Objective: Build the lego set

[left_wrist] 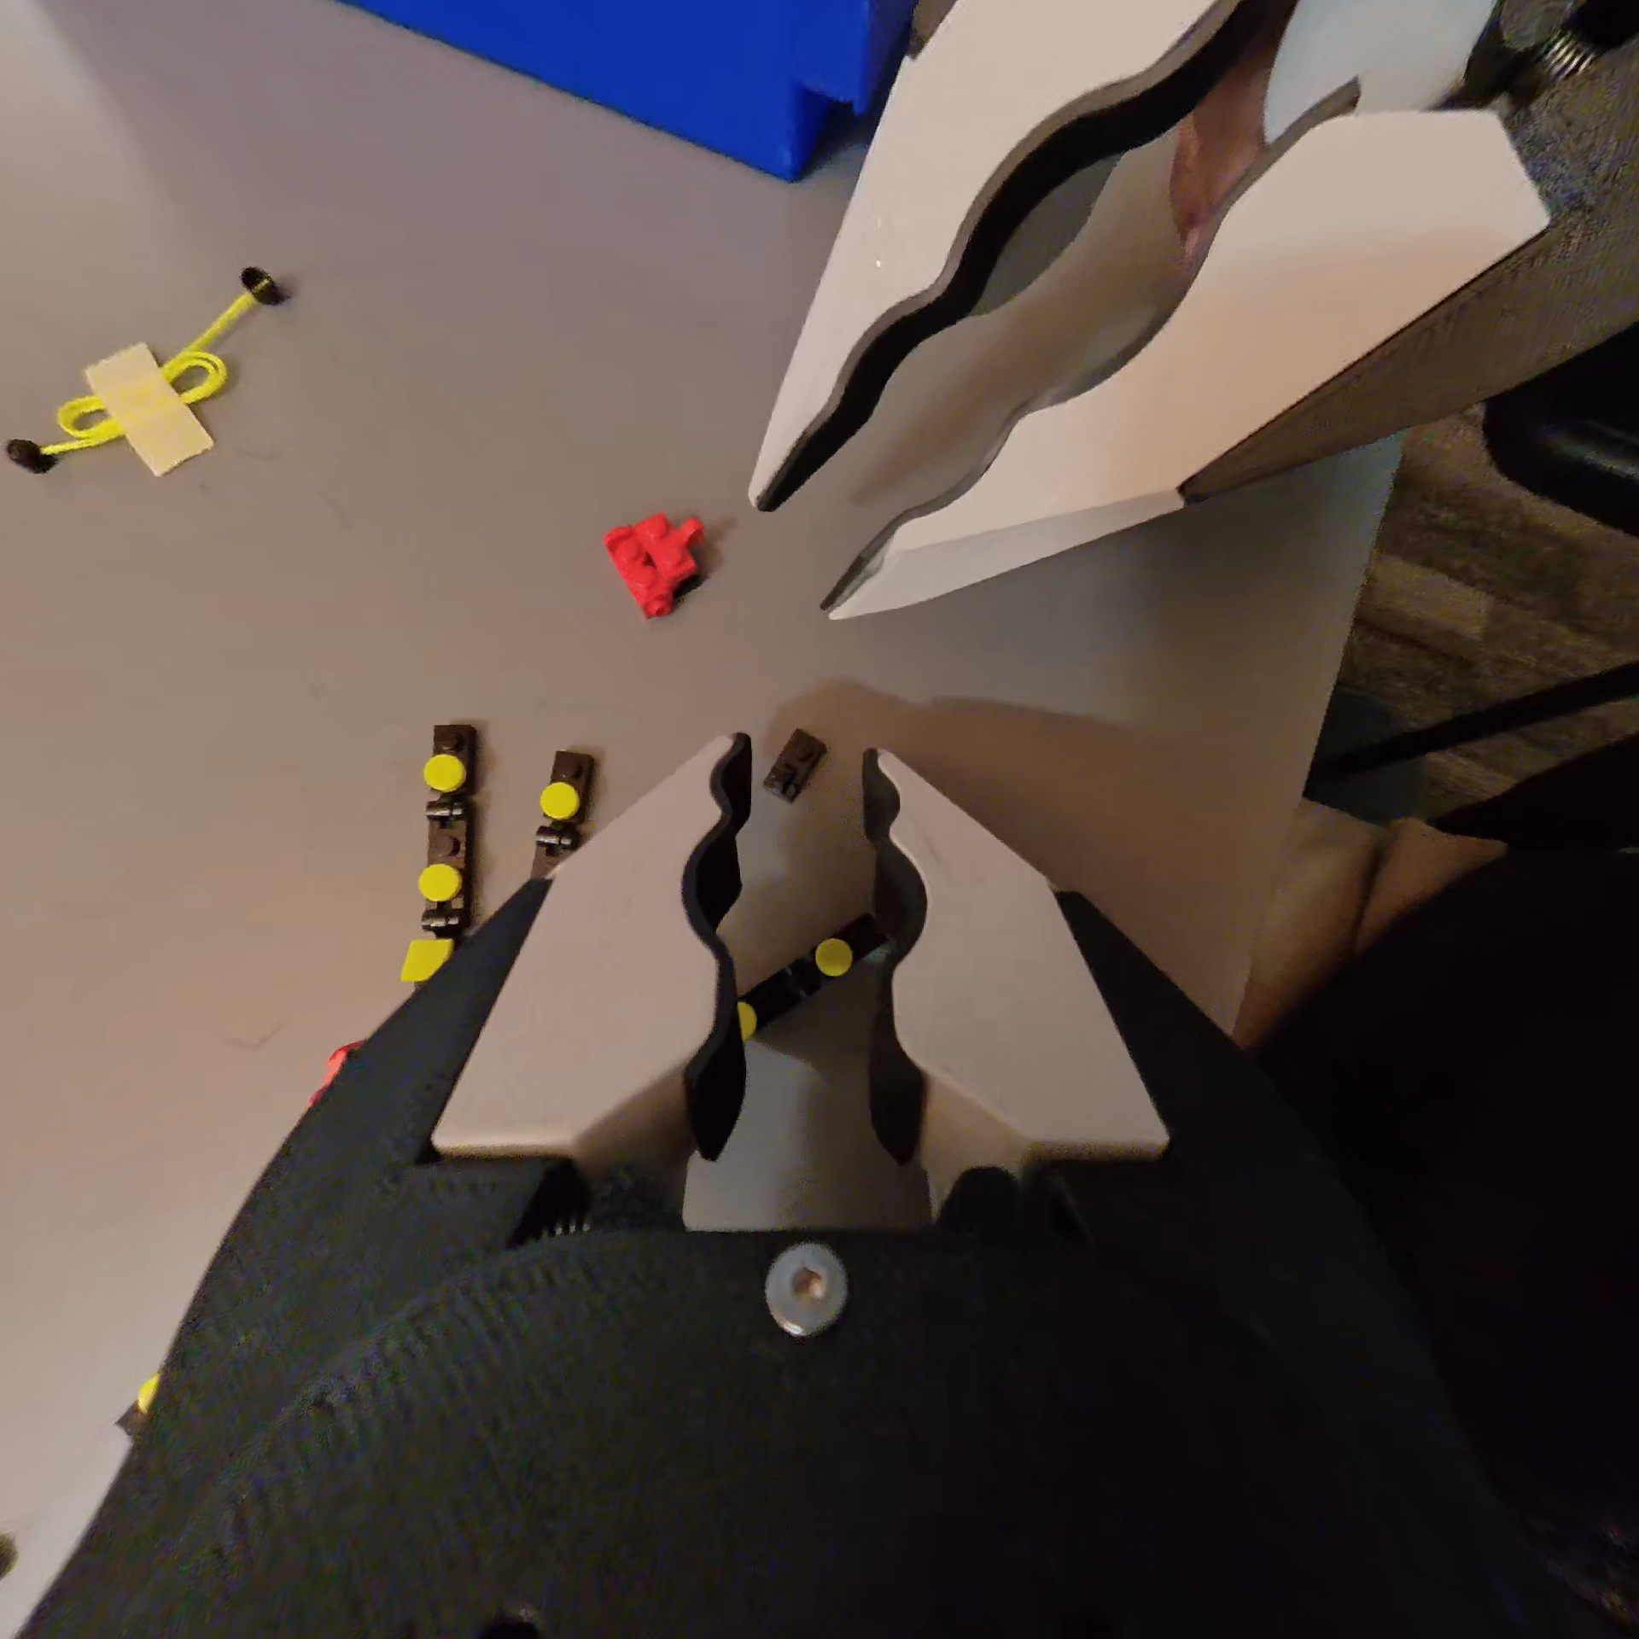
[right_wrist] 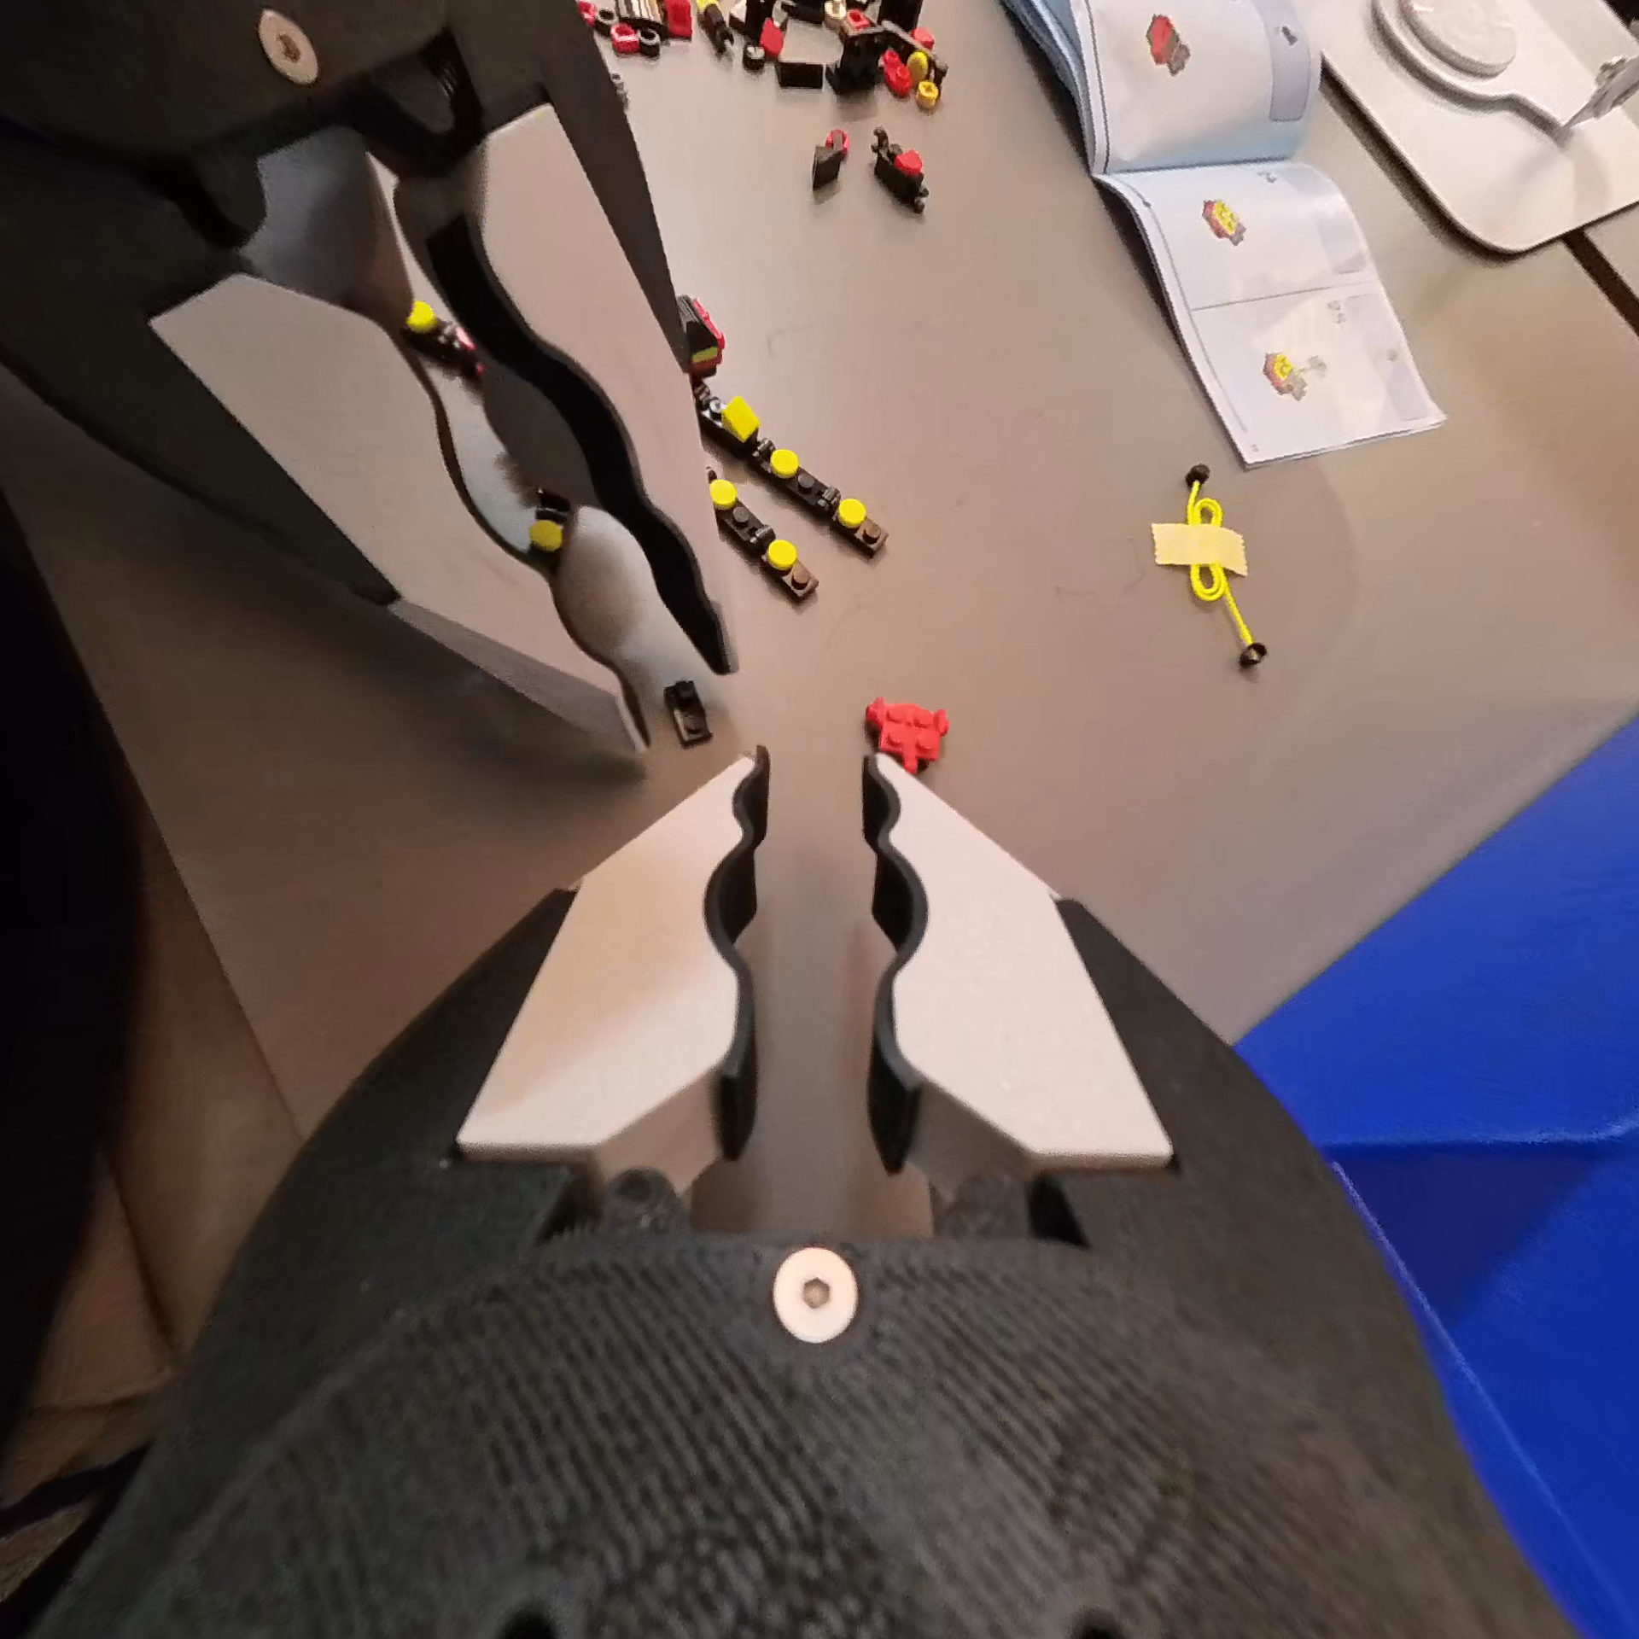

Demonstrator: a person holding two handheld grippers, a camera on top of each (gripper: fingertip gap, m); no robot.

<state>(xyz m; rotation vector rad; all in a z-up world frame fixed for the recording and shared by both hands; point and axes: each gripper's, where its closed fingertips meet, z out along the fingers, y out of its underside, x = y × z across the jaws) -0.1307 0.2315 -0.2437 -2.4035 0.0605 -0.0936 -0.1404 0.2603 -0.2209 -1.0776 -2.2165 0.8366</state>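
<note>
Left gripper (left_wrist: 805,754) pinched black strip (left_wrist: 811,971) deep between its fingers; right gripper (right_wrist: 814,763) gaped empty. Red piece (right_wrist: 906,729) at one o'clock, loose pile (right_wrist: 798,44) at twelve: mostly unbuilt.

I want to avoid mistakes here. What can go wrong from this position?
1. The left gripper holds a black strip with yellow studs far back between its fingers; it may slip or twist.
2. The small black plate lies right at its fingertips and may be knocked away.
3. The open right gripper could push the red piece.
</note>
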